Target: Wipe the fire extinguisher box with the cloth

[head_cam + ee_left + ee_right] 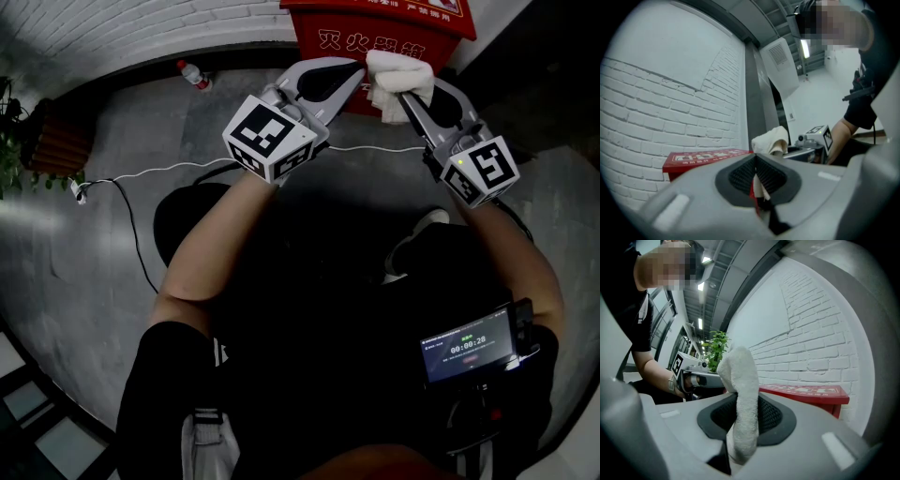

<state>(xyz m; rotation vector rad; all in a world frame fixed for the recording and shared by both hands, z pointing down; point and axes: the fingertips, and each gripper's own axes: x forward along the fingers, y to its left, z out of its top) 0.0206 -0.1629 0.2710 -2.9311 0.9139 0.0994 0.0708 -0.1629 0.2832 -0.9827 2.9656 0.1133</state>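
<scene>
The red fire extinguisher box [375, 33] stands against the white brick wall, at the top of the head view. My right gripper [403, 92] is shut on a white cloth [399, 75], which bunches over its tips just in front of the box. In the right gripper view the cloth [740, 399] stands up between the jaws, with the box [806, 392] to the right. My left gripper [356, 68] is shut with nothing in it, its tips beside the cloth and close to the box front. The left gripper view shows the box [703, 157] and the cloth [771, 140] ahead.
A plastic bottle [194, 75] lies on the grey floor left of the box. A white cable [141, 178] runs across the floor. A plant [9, 141] in a wooden planter [56, 141] stands at far left. A screen device [469, 345] hangs at the person's waist.
</scene>
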